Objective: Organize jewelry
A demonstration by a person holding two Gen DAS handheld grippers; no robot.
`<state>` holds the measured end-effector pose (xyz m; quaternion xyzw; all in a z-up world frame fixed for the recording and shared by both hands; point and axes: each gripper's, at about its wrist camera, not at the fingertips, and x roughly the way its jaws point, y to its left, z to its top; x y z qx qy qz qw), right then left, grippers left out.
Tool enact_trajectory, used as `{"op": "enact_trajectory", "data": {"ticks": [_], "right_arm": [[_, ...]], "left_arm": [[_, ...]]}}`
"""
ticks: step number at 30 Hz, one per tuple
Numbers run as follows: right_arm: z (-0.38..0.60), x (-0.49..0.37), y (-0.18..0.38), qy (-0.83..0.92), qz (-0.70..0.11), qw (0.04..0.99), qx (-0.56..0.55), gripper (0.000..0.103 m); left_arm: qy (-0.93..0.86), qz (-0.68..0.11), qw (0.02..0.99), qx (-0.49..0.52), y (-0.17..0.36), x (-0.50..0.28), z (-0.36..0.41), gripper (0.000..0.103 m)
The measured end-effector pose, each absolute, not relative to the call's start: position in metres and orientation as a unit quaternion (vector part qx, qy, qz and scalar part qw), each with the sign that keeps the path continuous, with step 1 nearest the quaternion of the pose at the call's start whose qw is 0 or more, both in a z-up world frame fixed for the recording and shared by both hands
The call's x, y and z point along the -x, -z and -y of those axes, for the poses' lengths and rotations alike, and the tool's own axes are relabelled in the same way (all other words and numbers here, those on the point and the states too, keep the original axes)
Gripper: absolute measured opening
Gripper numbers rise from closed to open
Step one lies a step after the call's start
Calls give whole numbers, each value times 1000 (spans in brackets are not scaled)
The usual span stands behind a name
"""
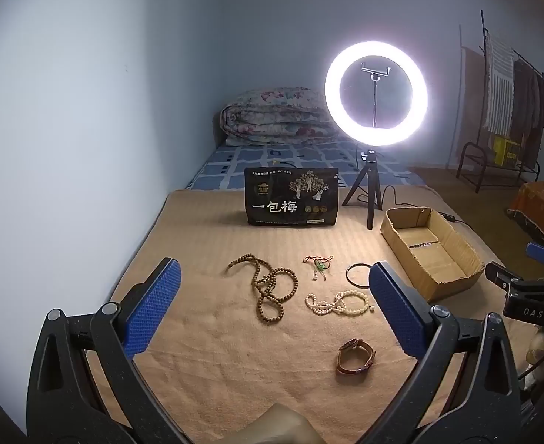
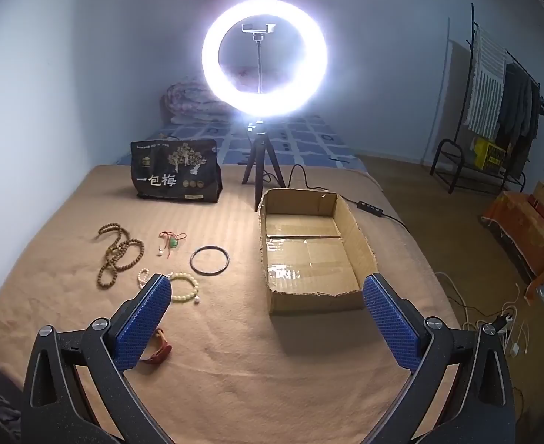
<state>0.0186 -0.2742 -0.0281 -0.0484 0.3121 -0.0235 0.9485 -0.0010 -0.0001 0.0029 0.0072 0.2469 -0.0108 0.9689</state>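
Left wrist: beads (image 1: 272,288) beside cardboard box (image 1: 433,255)

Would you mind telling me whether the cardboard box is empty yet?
Empty: the cardboard box shows only its bare taped floor, with nothing inside.

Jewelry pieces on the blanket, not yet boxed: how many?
5: brown bead strand far left, red-cord pendant behind centre, black bangle nearest the cardboard box, cream bead strand centre, leather strap nearest.

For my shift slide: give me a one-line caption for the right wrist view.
Open right gripper hovers over a tan blanket; empty cardboard box ahead, jewelry pieces lying loose to its left.
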Motion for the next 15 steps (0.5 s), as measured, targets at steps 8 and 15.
{"op": "enact_trajectory", "data": {"ticks": [8,15], "right_arm": [[273,-18,28,20,-314,948,49,103],[273,-19,28,23,-316,947,49,103]], "left_arm": [[8,-247,969,-6,-6,2,1,103],[9,-248,969,-6,-5,1,0,103]]}}
